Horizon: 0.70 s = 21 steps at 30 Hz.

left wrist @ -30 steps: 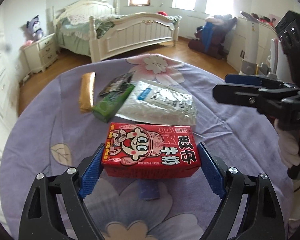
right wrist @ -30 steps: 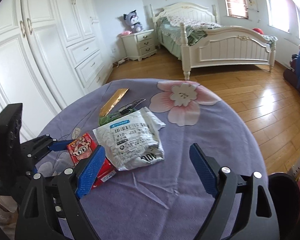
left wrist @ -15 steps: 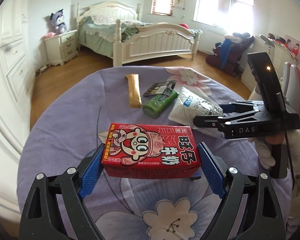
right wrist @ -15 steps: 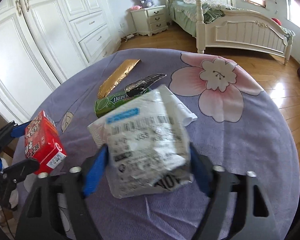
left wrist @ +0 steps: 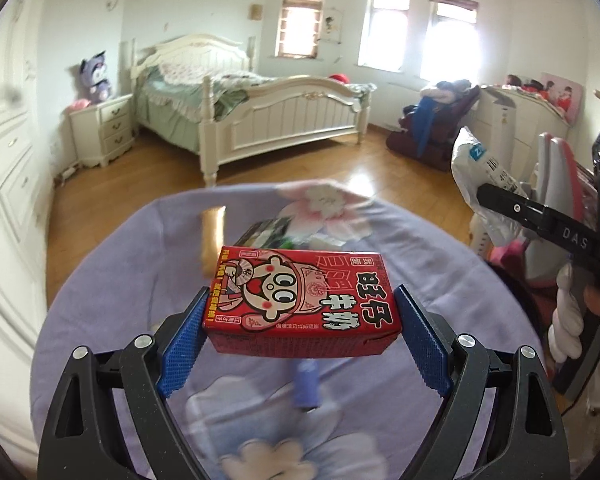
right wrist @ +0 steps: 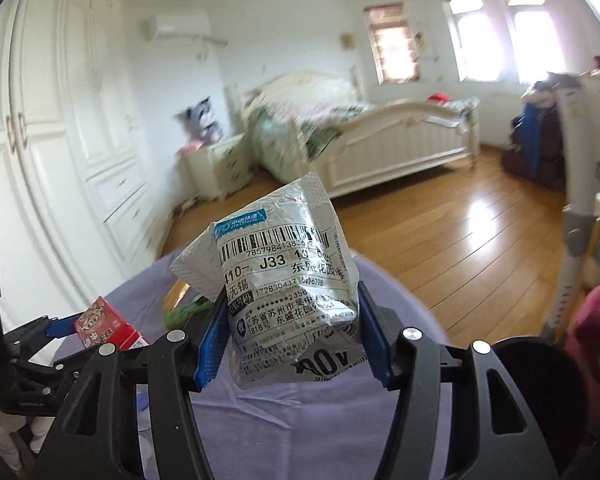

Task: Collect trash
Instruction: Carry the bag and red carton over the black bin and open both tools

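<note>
Both tools are loaded and up off the table! The left tool (left wrist: 300, 312) has its blue pads clamped on either end of a red milk carton (left wrist: 300, 300), held level above the table (left wrist: 112, 280). The right tool (right wrist: 292, 332) is squeezing a crumpled white courier bag (right wrist: 284, 280) with a shipping label, lifted clear as well. So this looks like the carry step: two pieces picked, and the next move calls for taking them to a bin. A dark round rim (right wrist: 540, 380) sits low at the right tool's side and may be that bin, though I can't be sure.

More remains on the lavender flowered cloth: a gold wrapper (left wrist: 212, 236), something green (right wrist: 184, 312) beside it, a dark packet (left wrist: 268, 232), all blurred. Beyond, a bedroom with a white bed (left wrist: 268, 116), nightstand (left wrist: 102, 128), wardrobe (right wrist: 60, 140) and glossy wooden floor (right wrist: 440, 220).
</note>
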### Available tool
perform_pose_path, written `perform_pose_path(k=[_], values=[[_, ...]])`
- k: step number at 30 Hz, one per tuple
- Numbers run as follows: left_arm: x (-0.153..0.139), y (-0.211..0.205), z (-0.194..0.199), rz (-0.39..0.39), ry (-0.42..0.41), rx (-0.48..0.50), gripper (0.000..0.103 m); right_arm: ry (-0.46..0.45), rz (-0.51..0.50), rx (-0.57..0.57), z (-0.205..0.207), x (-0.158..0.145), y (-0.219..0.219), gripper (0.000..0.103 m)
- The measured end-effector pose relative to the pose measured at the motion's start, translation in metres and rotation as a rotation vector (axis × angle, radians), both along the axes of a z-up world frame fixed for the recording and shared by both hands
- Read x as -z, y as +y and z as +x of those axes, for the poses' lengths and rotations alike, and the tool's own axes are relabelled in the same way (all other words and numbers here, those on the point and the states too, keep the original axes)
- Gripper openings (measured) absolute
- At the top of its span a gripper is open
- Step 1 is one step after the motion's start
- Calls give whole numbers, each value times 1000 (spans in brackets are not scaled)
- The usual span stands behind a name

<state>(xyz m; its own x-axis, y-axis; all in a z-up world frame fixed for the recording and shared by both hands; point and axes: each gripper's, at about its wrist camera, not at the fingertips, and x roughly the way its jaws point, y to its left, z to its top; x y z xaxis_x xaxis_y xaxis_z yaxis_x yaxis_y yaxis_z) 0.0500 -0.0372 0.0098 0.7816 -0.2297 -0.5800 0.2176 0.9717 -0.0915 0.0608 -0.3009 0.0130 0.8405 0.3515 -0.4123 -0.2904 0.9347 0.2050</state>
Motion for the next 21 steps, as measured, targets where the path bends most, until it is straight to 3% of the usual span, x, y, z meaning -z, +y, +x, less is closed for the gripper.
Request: perform_pose_path(k=[3, 9, 21], values=[[-14, -31, -1, 2, -38, 62, 87, -45, 24, 72, -20, -6, -26, 57], [-30, -96, -5, -10, -85, 191, 87, -31, 66, 172, -36, 6, -67, 57], [-14, -201, -2, -24, -62, 402, 87, 65, 115, 411, -58, 51, -143, 57]])
